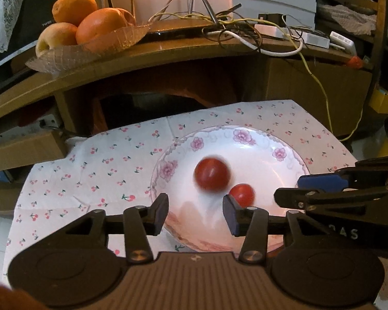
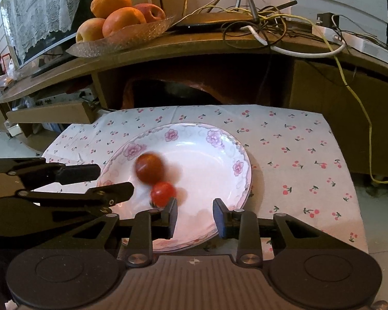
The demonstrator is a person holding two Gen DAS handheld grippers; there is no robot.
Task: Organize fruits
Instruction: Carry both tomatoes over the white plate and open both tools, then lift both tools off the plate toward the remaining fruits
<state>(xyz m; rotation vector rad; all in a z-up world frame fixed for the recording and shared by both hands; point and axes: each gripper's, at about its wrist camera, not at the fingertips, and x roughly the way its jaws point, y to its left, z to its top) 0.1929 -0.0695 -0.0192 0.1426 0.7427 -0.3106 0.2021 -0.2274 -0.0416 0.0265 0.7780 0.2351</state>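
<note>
Two red tomatoes are seen in the flowered plate (image 1: 292, 155) on the cherry-print cloth (image 1: 103, 160) — a larger, blurred tomato (image 1: 211, 173) farther in, a smaller tomato (image 1: 243, 194) nearer. The left gripper (image 1: 196, 213) and right gripper (image 2: 194, 217) are both held apart over the plate's near rim — nothing gripped.

"DAS" on the right tongs (image 1: 320, 190) body

Two red fruits (image 1: 212, 174) lie in a white, pink-flowered plate (image 1: 279, 152) on cherry-print cloth (image 1: 103, 160).
</note>
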